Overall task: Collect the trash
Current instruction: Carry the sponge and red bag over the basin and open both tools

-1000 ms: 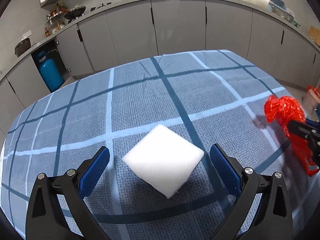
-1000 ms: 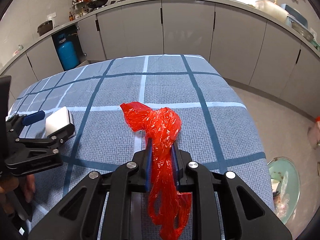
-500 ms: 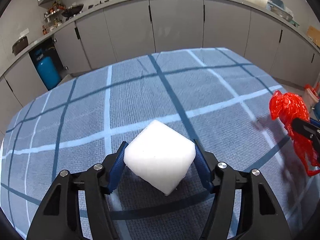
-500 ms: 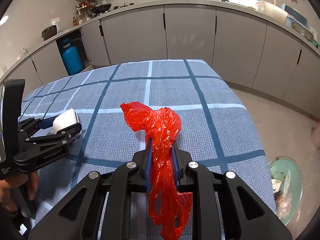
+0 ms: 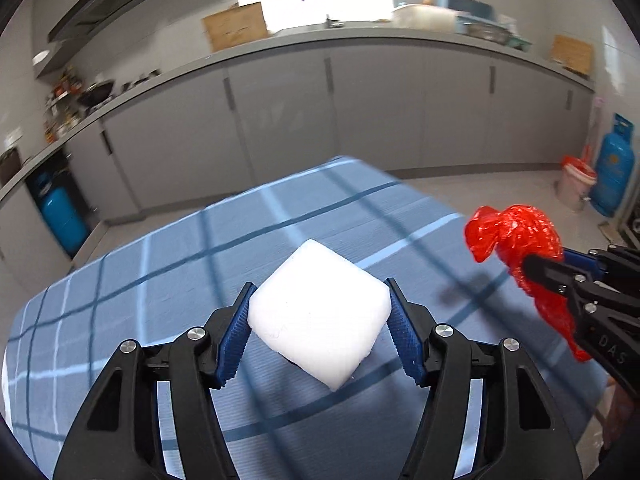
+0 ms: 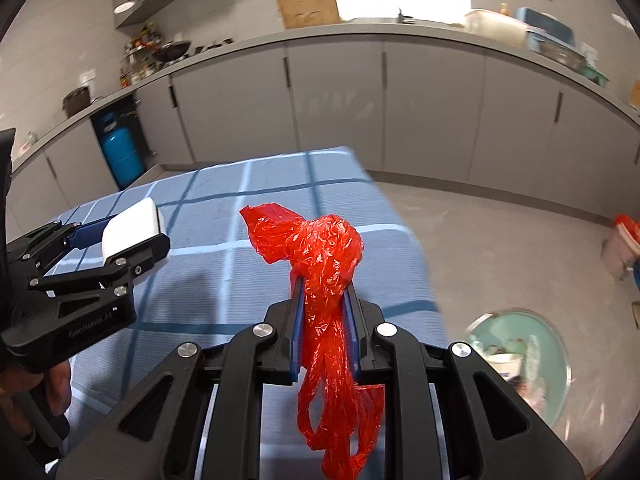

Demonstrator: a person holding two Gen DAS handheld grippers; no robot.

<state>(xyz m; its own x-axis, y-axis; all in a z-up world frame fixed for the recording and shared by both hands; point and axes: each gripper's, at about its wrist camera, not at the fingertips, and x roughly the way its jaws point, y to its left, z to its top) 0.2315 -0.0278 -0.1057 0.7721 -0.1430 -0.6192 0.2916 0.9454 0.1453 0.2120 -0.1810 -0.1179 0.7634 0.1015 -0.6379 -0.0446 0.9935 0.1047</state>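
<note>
My left gripper [image 5: 319, 314] is shut on a white foam block [image 5: 318, 312] and holds it above the blue checked tablecloth [image 5: 168, 272]. The block and left gripper also show at the left of the right wrist view [image 6: 130, 232]. My right gripper [image 6: 323, 300] is shut on a crumpled red plastic bag [image 6: 320, 256], lifted above the table's right edge; the bag's tail hangs down between the fingers. The red bag also shows at the right of the left wrist view [image 5: 516, 236].
A round green trash bin [image 6: 524, 364] with rubbish inside stands on the floor right of the table. A white bucket with a red liner [image 5: 576, 184] and a blue gas cylinder [image 5: 614, 164] stand by the wall. Grey cabinets [image 6: 332, 100] run behind.
My left gripper closed on the foam block and lifted it off the cloth. Both grippers rose and tilted up, and the right one moved over the table's right edge.
</note>
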